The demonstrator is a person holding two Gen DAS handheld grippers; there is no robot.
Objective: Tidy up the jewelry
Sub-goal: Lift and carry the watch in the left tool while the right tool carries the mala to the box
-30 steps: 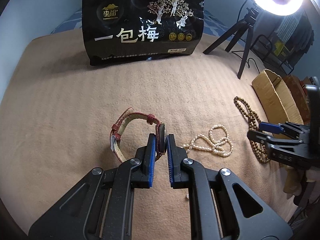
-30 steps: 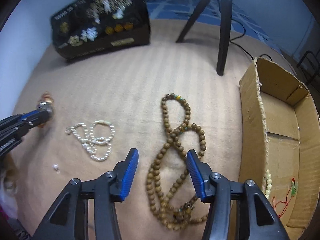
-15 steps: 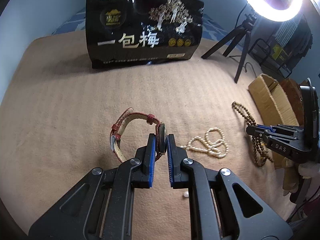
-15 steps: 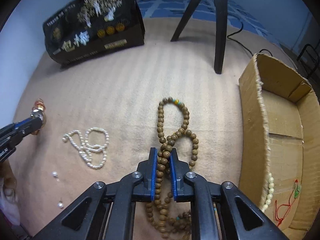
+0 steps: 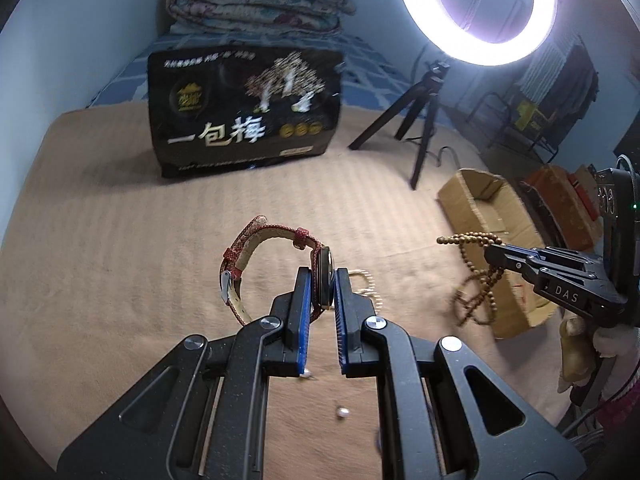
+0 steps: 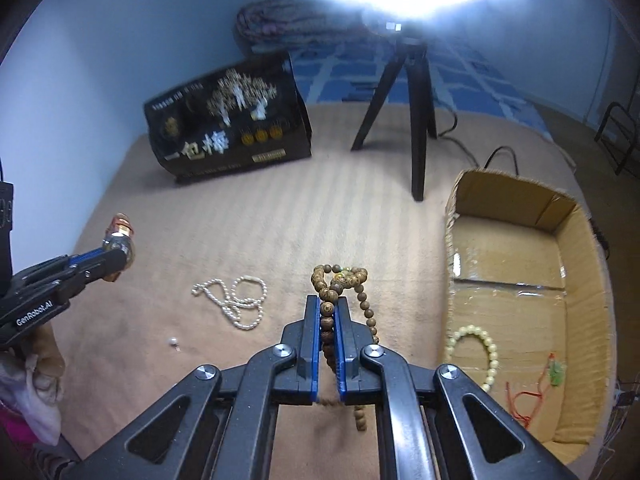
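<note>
My left gripper [image 5: 320,276] is shut on the case of a red-strapped watch [image 5: 276,240], held above the tan blanket; the right wrist view shows this gripper [image 6: 116,258] and the watch [image 6: 120,226] at far left. My right gripper [image 6: 328,304] has its jaws closing tight on a strand of the wooden bead necklace [image 6: 340,276], pads pressing on the beads. The necklace hangs lifted off the blanket. From the left wrist camera, the right gripper [image 5: 496,250] and the dangling beads [image 5: 476,300] appear in front of the cardboard box [image 5: 476,200].
A pearl necklace [image 6: 236,300] and a loose pearl [image 6: 173,342] lie on the blanket. The open cardboard box [image 6: 520,248] at right holds a pale bead bracelet [image 6: 476,344] and a red cord. A black snack bag [image 5: 240,112] and the ring light's tripod [image 5: 420,120] stand behind.
My right gripper went from open around the wooden beads to shut on them and lifted them off the blanket. My left gripper rose with the watch.
</note>
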